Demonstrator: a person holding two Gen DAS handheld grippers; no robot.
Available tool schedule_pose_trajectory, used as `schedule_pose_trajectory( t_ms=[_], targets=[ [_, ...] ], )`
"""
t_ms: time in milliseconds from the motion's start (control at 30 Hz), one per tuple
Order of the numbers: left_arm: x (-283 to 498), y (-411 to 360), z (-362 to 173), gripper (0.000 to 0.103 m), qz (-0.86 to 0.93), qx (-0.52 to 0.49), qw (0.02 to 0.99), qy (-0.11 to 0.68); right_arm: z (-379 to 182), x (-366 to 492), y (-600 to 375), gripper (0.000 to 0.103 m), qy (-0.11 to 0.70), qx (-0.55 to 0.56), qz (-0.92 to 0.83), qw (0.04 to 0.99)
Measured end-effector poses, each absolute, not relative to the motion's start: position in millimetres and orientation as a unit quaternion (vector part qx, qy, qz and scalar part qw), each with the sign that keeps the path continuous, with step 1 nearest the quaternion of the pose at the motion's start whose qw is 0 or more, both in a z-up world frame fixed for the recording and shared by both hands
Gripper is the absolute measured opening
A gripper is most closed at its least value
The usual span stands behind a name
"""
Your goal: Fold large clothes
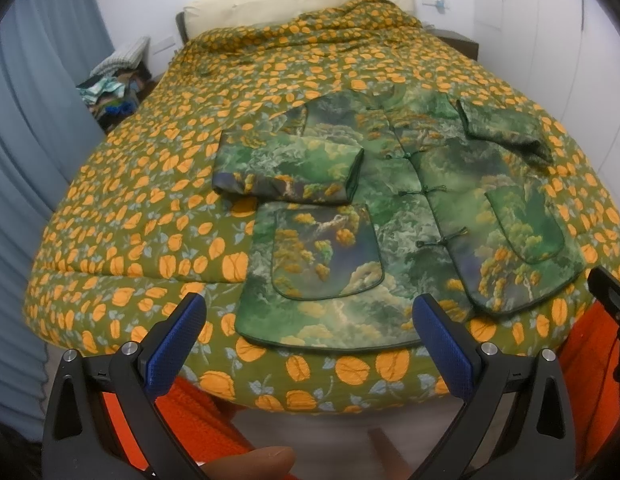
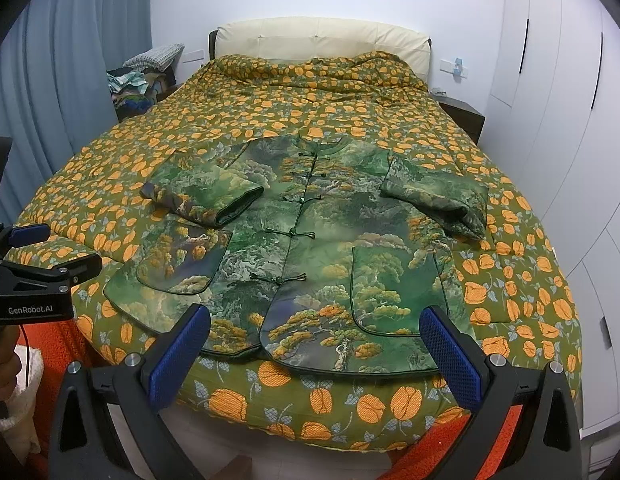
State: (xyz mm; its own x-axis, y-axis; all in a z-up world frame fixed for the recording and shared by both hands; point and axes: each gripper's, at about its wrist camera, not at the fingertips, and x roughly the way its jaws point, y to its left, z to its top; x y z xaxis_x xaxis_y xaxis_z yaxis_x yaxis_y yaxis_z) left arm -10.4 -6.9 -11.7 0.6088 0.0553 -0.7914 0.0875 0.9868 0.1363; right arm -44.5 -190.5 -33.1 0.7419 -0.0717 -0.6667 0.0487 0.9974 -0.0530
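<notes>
Both claws are hanging wide apart and empty: left gripper (image 1: 310, 320) and right gripper (image 2: 315, 330), with the padded jacket (image 2: 310, 240) lying flat on the quilt (image 2: 190, 128) just ahead of the fingertips. My worry: they're probably pinching quilt along with the hem, since it's thick stuff.

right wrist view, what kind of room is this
Most likely a home bedroom: a bed under an orange-leaf quilt with a cream padded headboard, a dark nightstand beside it, and white wardrobe doors along the wall.
</notes>
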Motion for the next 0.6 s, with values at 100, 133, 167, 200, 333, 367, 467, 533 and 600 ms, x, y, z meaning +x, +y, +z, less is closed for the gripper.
schedule_pose_trajectory(
  t_ms=[100,133,167,200,333,367,467,533,600],
  targets=[
    [-10.5,-5.9,-12.3,0.103,-0.008,0.082,0.893,0.442,-32.9,-44.5,-190.2,0.103,0.358,-0.016,-0.032,0.933],
    [-10.6,-5.5,-12.5,0.103,-0.008,0.083,0.893,0.442,-33.5,-44.6,-190.0,0.103,0.358,-0.017,-0.033,0.933],
    [-10.5,-5.9,-12.4,0.103,-0.008,0.082,0.893,0.442,-33.0,-44.5,-190.3,0.103,0.357,-0.016,-0.033,0.933],
    [-10.9,-4.7,-12.7,0.103,-0.008,0.083,0.893,0.442,-33.1,-44.4,-190.3,0.103,0.357,-0.016,-0.032,0.933],
    [-10.3,-7.1,-12.6,0.103,-0.008,0.082,0.893,0.443,-34.0,-44.9,-190.4,0.103,0.356,-0.016,-0.034,0.934],
    [-10.3,-5.6,-13.2,0.103,-0.009,0.08,0.892,0.445,-34.5,-44.6,-190.6,0.103,0.356,-0.016,-0.035,0.934],
    [-9.6,-3.7,-16.9,0.103,-0.012,0.079,0.89,0.449,-35.3,-43.8,-191.1,0.103,0.356,-0.016,-0.035,0.934],
    [-9.1,-4.7,-18.7,0.103,-0.016,0.081,0.889,0.451,-35.1,-43.6,-191.6,0.103,0.357,-0.016,-0.034,0.933],
    [-8.3,-6.0,-20.3,0.103,-0.02,0.084,0.887,0.454,-35.5,-43.7,-192.5,0.103,0.356,-0.014,-0.033,0.934]
  ],
)
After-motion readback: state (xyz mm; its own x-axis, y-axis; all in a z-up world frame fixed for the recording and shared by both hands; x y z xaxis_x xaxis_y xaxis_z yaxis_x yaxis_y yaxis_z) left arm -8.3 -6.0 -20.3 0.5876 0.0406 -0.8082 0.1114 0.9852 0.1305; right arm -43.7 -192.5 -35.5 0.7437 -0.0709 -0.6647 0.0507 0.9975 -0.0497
